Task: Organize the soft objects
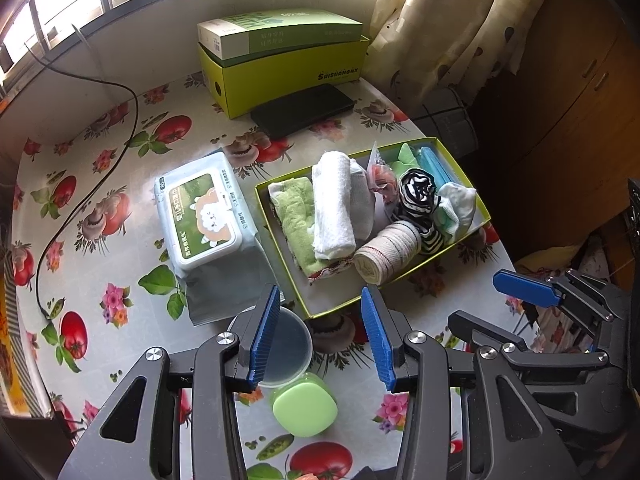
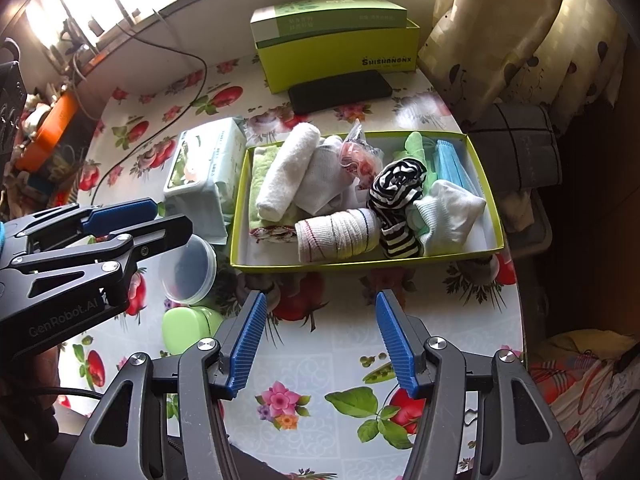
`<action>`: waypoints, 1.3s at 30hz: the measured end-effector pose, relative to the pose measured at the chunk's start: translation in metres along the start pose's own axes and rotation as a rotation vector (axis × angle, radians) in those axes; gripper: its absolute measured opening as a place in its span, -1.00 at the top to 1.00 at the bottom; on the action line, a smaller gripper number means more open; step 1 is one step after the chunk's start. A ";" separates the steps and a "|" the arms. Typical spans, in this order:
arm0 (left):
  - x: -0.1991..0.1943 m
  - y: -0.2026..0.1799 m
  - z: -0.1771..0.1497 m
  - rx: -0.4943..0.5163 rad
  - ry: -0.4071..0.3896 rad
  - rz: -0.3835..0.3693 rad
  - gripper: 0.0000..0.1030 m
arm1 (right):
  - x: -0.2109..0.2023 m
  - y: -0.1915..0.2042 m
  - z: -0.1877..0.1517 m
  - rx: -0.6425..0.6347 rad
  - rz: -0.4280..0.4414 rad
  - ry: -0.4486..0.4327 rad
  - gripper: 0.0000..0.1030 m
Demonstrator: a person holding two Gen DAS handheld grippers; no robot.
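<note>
A round table (image 2: 320, 380) sits by a sunny window, and its cloth is covered with pictures of tomatoes and flowers. A spotted curtain (image 1: 460, 20) hangs at the back on the right.

In the middle is a shallow green tray (image 2: 360, 266) full of soft things. I can see a green towel (image 1: 294, 216) lying flat at the left end. A rolled white towel (image 1: 332, 204) lies on top of it. Near the front edge is a rolled cloth with red stripes (image 2: 338, 234). Next to that is a black and white striped sock bundle (image 2: 398, 196), then some white socks (image 2: 448, 212). At the far end are blue and green things, but I cannot tell what they are.

These would all feel light and squishy, I think. They will not break. A roll could come undone, so it is best to pinch it around its fat middle, not by a loose end.

Beside the tray is a pack of wet wipes (image 1: 204, 208). Near it are a clear plastic lid (image 2: 188, 272) and a small green case (image 1: 304, 408). At the back, a black case (image 1: 304, 110) lies in front of a yellow-green box (image 1: 288, 72) with another box on top.

The left gripper (image 1: 320, 336) is spread wide and holds nothing. The right gripper (image 2: 320, 344) is spread wide too, with nothing in it. Both hang over the table just in front of the tray.
</note>
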State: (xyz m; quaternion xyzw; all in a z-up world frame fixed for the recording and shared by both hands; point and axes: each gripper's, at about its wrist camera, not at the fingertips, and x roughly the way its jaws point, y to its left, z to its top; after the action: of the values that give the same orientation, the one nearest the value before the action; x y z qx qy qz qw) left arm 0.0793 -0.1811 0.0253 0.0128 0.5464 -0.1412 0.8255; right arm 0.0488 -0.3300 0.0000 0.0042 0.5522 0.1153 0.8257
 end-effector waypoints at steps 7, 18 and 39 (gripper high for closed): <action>0.006 0.002 -0.001 0.000 0.016 -0.001 0.15 | 0.002 0.000 0.000 0.000 0.002 0.005 -0.11; 0.009 0.003 -0.001 0.000 0.027 0.005 0.15 | 0.007 0.000 0.000 0.002 0.004 0.012 -0.11; 0.014 0.005 -0.001 0.002 0.045 0.010 0.15 | 0.014 -0.001 -0.001 0.008 0.004 0.021 -0.13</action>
State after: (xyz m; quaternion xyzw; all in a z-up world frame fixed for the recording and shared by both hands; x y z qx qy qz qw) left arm 0.0849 -0.1796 0.0113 0.0195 0.5646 -0.1372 0.8136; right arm 0.0529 -0.3286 -0.0130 0.0072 0.5612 0.1149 0.8197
